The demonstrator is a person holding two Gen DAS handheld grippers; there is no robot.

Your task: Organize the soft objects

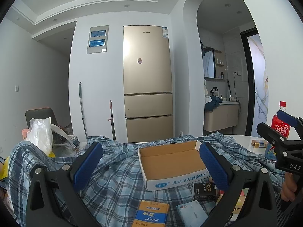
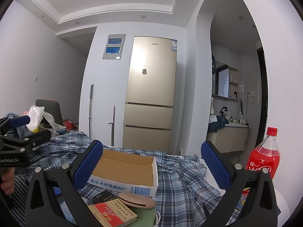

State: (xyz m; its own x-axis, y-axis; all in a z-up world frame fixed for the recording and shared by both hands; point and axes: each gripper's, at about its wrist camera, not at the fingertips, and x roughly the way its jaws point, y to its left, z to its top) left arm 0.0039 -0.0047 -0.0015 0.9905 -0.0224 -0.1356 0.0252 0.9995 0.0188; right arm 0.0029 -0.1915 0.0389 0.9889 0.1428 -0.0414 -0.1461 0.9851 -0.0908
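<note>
A blue plaid shirt point(image 1: 117, 172) lies crumpled across the table; it also shows in the right wrist view point(image 2: 181, 181). An empty shallow cardboard box point(image 1: 170, 160) sits on the shirt, also in the right wrist view point(image 2: 126, 168). My left gripper point(image 1: 151, 166) is open and empty, its jaws on either side of the box just above the shirt. My right gripper point(image 2: 153, 168) is open and empty, hovering over the shirt, with the box behind its left finger. The right gripper also shows at the right edge of the left wrist view point(image 1: 282, 136).
Small boxes lie near me: a blue one point(image 1: 151, 215), a black one point(image 1: 204, 189), a red one point(image 2: 111, 215) and a round pink case point(image 2: 136, 200). A red drink bottle point(image 2: 265, 160) stands right. A white plastic bag point(image 1: 40, 134) and a chair point(image 1: 41, 115) are left. A fridge point(image 1: 147, 83) stands behind.
</note>
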